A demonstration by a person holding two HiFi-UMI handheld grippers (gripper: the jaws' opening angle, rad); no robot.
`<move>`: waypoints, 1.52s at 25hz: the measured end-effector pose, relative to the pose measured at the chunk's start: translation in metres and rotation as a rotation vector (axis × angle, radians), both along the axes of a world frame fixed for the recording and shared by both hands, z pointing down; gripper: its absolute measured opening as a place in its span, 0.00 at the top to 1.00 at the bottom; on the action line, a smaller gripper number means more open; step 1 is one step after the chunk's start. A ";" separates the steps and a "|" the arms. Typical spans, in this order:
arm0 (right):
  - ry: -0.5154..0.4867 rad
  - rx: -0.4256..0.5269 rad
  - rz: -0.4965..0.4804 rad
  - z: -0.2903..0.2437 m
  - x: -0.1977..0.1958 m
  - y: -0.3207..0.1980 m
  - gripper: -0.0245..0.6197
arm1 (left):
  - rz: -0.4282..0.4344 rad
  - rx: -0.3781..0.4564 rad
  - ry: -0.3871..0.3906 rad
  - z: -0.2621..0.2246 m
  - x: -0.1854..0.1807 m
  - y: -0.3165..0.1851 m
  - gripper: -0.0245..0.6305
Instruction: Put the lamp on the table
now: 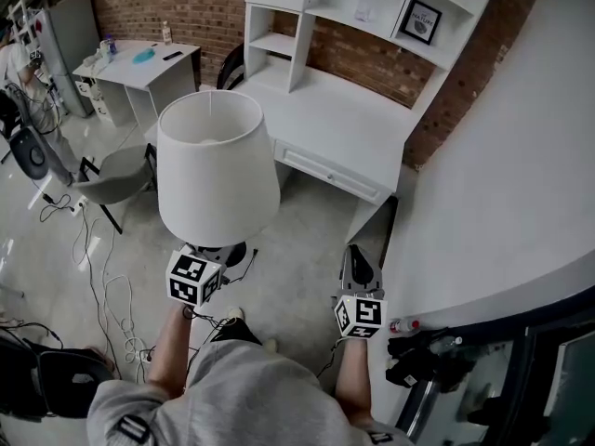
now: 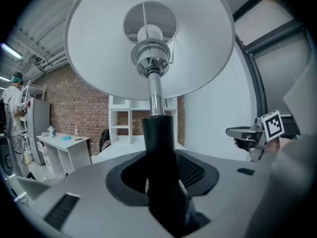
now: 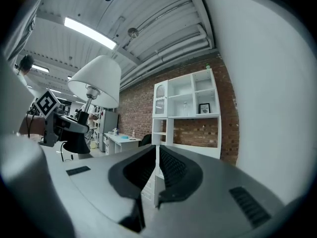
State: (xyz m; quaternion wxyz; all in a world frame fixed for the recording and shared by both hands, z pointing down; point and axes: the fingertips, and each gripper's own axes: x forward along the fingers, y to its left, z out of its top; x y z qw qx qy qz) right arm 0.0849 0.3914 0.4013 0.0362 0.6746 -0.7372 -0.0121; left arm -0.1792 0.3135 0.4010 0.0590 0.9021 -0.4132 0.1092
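Lamp [image 1: 217, 161] is in my left gripper [image 2: 161, 187], whose jaws are partway open and clamped on its black stem [image 2: 158, 133] under the white shade [image 2: 148, 38]; I see it upright, held clear of the floor [image 1: 297, 268]; my right gripper [image 3: 154, 157] is beside it, jaws together on nothing. Ahead, the white desk [image 1: 353, 124] stands apart from the lamp, against the brick wall [image 1: 372, 63].

Matt shade [image 1: 217, 161], chrome lamp stem [image 2: 155, 90] — brick wall [image 1: 177, 7]
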 end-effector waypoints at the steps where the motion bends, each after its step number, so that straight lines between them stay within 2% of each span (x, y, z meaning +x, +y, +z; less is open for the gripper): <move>1: 0.000 -0.001 -0.003 0.001 0.001 0.000 0.90 | -0.003 0.004 -0.001 -0.001 0.000 0.000 0.72; 14: -0.017 -0.006 -0.024 0.011 0.018 -0.024 0.90 | 0.005 0.008 -0.030 0.003 0.025 -0.021 0.72; 24: -0.013 -0.020 0.000 0.017 0.036 -0.089 0.90 | 0.039 0.012 -0.013 0.006 0.052 -0.094 0.72; 29: -0.020 -0.034 0.013 0.017 0.037 -0.127 0.90 | 0.067 -0.017 -0.006 0.007 0.063 -0.137 0.72; 38: -0.016 -0.038 0.027 0.007 0.035 -0.195 0.90 | 0.090 -0.033 -0.002 0.004 0.064 -0.206 0.72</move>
